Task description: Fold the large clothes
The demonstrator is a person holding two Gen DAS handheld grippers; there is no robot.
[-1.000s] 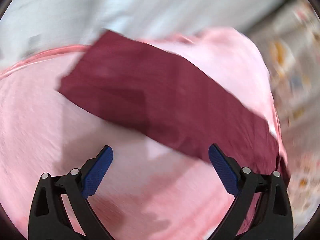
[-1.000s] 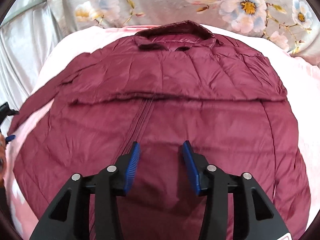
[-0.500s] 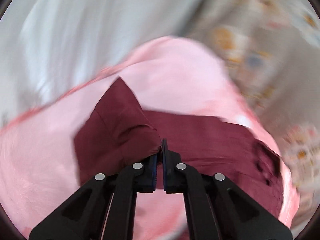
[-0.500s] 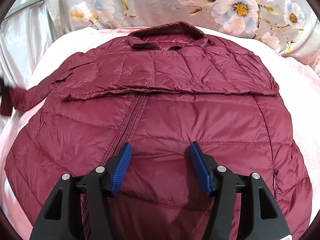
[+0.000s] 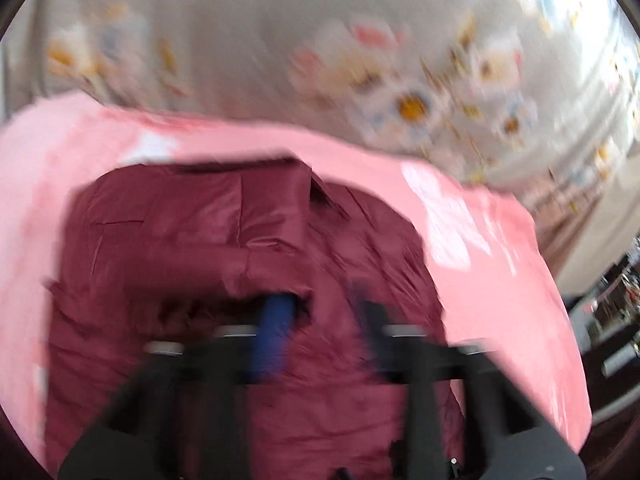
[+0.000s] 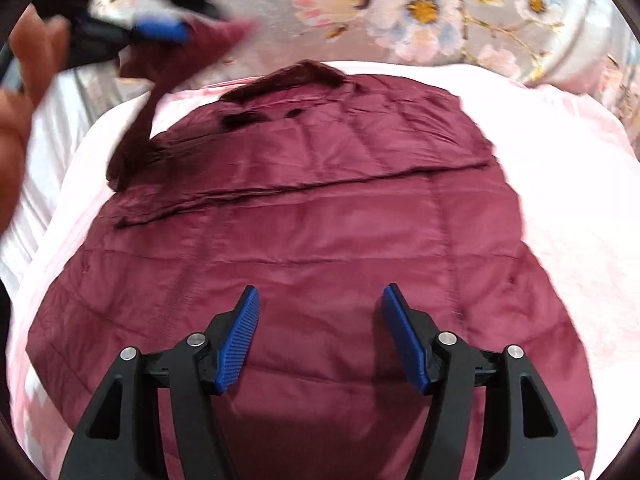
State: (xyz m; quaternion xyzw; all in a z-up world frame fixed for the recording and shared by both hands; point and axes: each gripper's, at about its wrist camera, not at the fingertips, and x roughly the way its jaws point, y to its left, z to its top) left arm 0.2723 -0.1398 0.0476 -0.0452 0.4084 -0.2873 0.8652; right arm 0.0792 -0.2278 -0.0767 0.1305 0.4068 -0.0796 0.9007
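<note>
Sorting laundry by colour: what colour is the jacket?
Maroon, a dark wine red; the jacket shows clearest in the right wrist view.

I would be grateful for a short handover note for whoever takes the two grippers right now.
Left gripper: raised at the far left, the maroon sleeve hanging from it; its own view is too blurred to confirm the grip.
Right gripper: open, holding nothing, above the lower front of the maroon quilted puffer jacket.
The jacket lies front-up on the pink bedsheet, collar toward the floral bedding.
Done: one sleeve appears folded across the chest.
Left: probably lay the lifted sleeve across, then fold the body.
</note>
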